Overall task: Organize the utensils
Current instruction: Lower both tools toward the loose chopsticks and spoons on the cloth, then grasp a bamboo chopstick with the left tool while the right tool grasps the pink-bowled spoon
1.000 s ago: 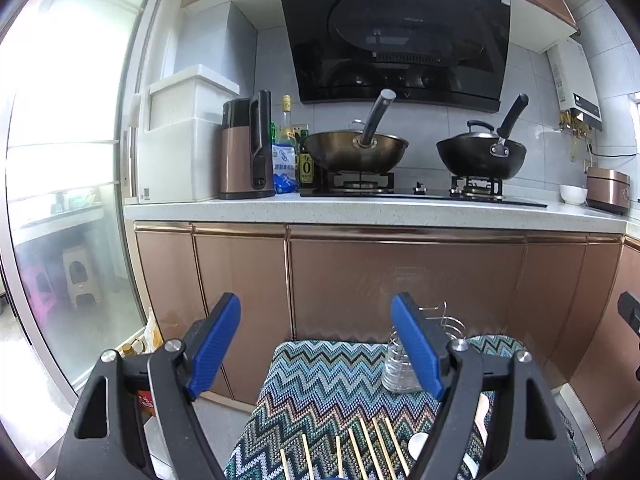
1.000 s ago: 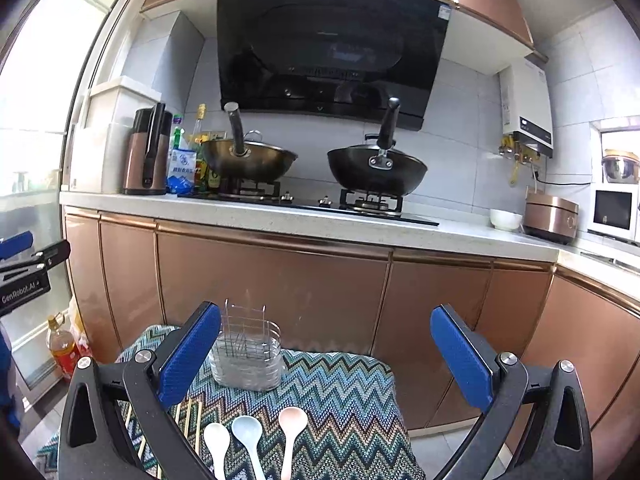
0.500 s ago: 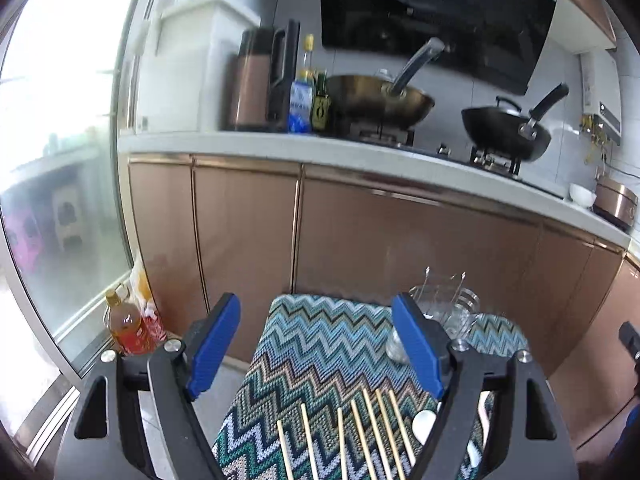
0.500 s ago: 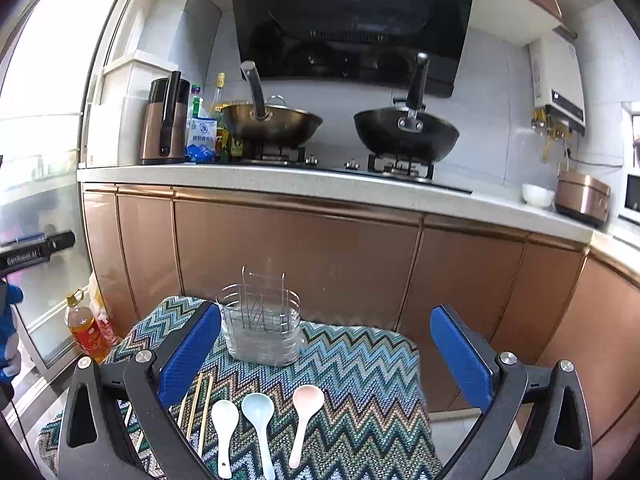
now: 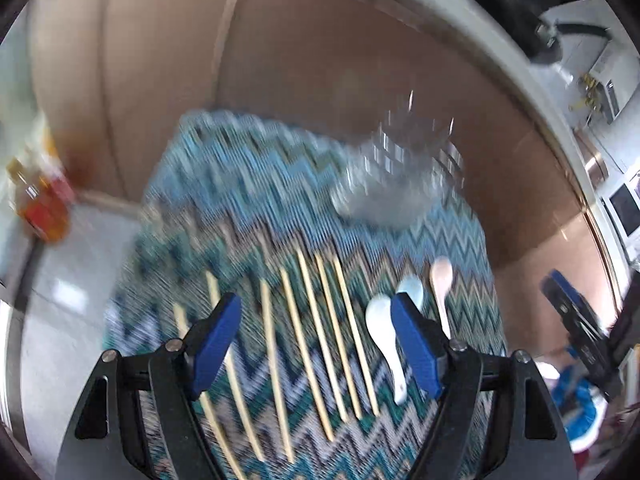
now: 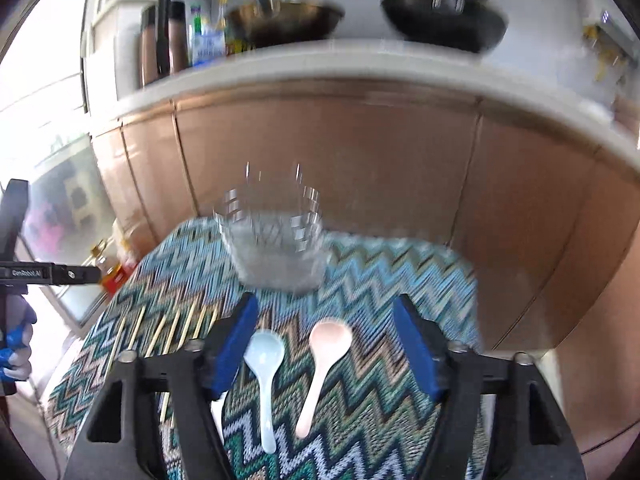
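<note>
Six or so chopsticks (image 5: pixel 308 332) lie loose under your left gripper (image 5: pixel 316 344), its jaws spread and empty. Further right, your right gripper (image 6: pixel 322 346), equally released, hangs over the blue spoon (image 6: pixel 264 364) and pink spoon (image 6: pixel 324 356), the wire holder (image 6: pixel 276 248) standing beyond. Both views are blurred, so a hurried pinch could scatter neighbours.

- Copper-brown cabinet doors (image 6: pixel 328 152) under a pale worktop (image 6: pixel 360 60).
- Two woks (image 6: pixel 444 20) on the stove.
- Bright window (image 6: pixel 48 92) at left; pale floor (image 5: pixel 68 280).
</note>
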Tool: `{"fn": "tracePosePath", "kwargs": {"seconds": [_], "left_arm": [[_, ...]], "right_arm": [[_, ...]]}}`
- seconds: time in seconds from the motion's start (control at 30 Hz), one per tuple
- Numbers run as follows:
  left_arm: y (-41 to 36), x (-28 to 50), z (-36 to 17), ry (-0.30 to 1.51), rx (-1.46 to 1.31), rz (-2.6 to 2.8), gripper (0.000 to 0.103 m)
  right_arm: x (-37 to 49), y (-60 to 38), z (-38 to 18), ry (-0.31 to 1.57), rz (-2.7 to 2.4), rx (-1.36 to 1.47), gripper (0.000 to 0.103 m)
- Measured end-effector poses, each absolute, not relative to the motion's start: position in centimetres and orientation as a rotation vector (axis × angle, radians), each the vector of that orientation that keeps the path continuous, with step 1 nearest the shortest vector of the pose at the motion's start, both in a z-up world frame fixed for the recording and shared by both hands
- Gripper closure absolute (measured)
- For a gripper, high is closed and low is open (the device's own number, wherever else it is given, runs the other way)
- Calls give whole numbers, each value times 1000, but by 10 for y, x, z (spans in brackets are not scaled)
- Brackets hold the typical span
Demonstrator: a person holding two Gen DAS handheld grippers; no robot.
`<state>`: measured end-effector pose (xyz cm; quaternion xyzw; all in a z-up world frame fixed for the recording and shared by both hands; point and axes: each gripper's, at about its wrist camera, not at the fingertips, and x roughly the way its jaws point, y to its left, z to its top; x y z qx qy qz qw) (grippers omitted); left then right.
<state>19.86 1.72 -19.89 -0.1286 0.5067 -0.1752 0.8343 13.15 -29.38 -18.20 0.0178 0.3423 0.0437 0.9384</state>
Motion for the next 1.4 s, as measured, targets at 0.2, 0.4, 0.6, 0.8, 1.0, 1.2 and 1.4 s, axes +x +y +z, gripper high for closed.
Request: {"fn": "tracePosePath", "kwargs": {"seconds": [0.2, 0.4, 0.6, 0.8, 1.0, 1.2, 1.4], "left_arm": [[-5, 231, -248, 1284, -320, -369, 64], [-13, 256, -272, 1367, -302, -306, 74], [-16, 275, -296, 1420, -281, -224, 82], [-22, 285, -309, 1438, -274, -197, 89], [-24, 298, -312, 1452, -267, -184, 92], [-25, 301, -313, 1452, -261, -181, 92], [-22, 292, -316, 1438, -266, -166, 98]], "right_arm": [[165, -320, -229, 841, 166, 121, 55], [189, -336, -255, 933, 218, 162, 59], [210, -351, -277, 995, 246, 183, 66], [230, -360, -290, 1039, 281, 198, 70], [254, -357, -303, 1097, 348, 214, 74], [269, -340, -315, 1155, 418, 175, 78], [271, -318, -321, 1150, 449, 136, 97]]}}
